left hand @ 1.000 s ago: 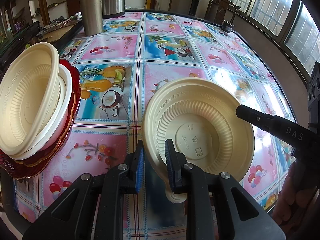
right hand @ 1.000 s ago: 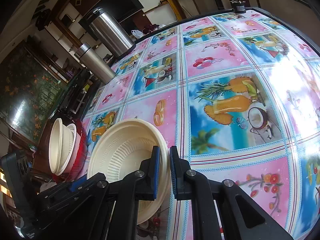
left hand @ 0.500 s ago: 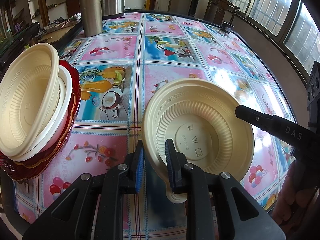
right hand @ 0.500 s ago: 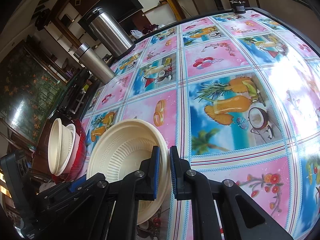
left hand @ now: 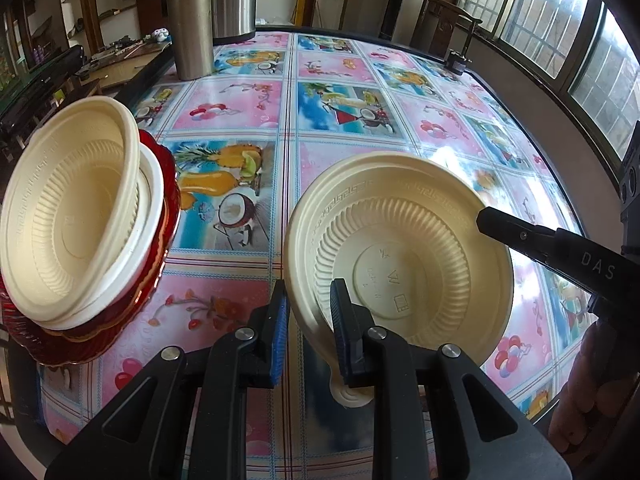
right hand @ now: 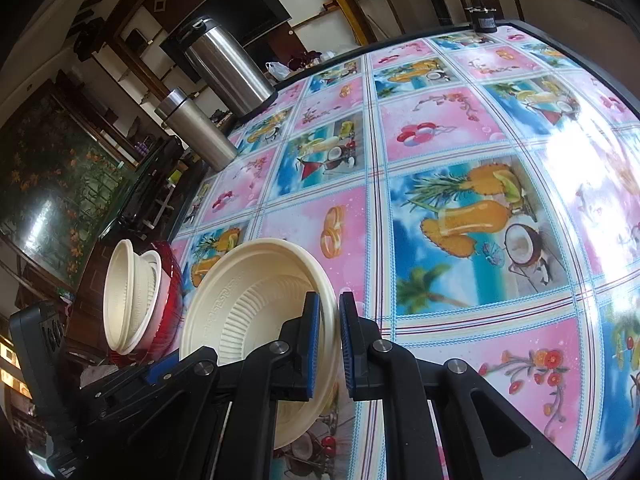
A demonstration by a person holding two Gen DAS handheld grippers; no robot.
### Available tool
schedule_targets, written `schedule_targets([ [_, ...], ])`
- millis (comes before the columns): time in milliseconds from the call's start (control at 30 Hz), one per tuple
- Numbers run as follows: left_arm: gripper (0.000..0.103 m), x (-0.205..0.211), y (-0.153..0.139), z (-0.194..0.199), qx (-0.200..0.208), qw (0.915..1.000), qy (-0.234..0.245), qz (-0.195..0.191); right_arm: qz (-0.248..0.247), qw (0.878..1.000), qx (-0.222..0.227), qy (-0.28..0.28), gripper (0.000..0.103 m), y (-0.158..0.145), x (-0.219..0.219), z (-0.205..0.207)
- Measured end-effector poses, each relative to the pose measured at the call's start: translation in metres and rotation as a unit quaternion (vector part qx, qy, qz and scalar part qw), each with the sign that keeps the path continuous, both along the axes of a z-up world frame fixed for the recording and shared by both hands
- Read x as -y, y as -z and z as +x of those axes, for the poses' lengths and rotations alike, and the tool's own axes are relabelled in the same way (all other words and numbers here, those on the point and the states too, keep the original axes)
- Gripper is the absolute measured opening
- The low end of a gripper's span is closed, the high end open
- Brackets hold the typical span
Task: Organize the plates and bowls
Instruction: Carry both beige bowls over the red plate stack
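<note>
Here both grippers pinch the same cream bowl (left hand: 400, 248), holding it tilted above the bright fruit-print tablecloth (left hand: 332, 120). The left gripper (left hand: 307, 320) is clamped on the bowl's near rim, one blue pad outside the wall and one inside. The right gripper (right hand: 326, 340) is closed on the opposite rim, its fingers nearly together with the thin edge between them. From the left wrist view its black finger reaches the bowl's far edge, though the contact itself is hard to make out. Off to the left, near the table's edge, leans a stack of cream bowls (left hand: 68, 216) nested in red plates (left hand: 160, 248). Two steel flasks (left hand: 190, 24) stand at the far side.
</note>
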State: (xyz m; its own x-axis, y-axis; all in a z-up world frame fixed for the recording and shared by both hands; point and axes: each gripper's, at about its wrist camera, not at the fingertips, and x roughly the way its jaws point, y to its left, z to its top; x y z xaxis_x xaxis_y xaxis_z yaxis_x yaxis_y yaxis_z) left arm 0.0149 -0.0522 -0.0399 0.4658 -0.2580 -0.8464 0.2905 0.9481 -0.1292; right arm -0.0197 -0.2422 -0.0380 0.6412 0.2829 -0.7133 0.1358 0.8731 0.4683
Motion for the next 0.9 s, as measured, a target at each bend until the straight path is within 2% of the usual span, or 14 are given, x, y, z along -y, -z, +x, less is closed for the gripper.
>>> schedule_targets([
  [467,0.019,-0.02,-0.024,0.0,0.029,0.9994,-0.014,-0.011,-0.011,1.0,0.022,-0.007,0.01,-0.026,-0.017,0.001],
  [900,0.019,-0.035,-0.033,0.003,0.04,0.9987,-0.028,-0.014,-0.025,0.998,0.047,-0.019,0.01,-0.052,-0.037,0.007],
])
